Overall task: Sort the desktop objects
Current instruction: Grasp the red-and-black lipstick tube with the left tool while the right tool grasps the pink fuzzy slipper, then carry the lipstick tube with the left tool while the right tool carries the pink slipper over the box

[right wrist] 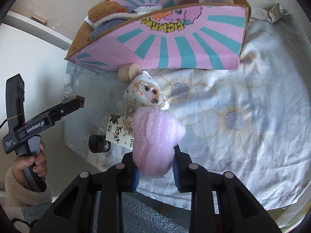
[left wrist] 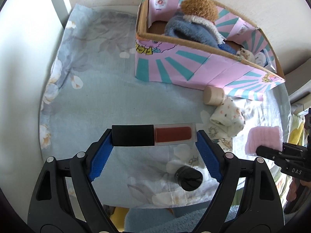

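Gripping a lip gloss tube (left wrist: 154,135) crosswise, the left gripper (left wrist: 154,136) has its blue pads spread wide, pressed on the black cap end and the clear red-filled end, above the floral cloth (left wrist: 87,89). Beneath it, a black jar (left wrist: 189,178) lies on the cloth; a beige jar (left wrist: 213,95) sits against the pink-and-teal cardboard box (left wrist: 175,66), where a plush toy (left wrist: 194,21) lies inside.

Over to the right wrist view: the right gripper (right wrist: 155,167) is narrowed onto a fluffy pink sock (right wrist: 157,139), pinching its lower end. Just beyond rests a spotted white sock (right wrist: 147,93), with a printed packet (right wrist: 121,130) at left.
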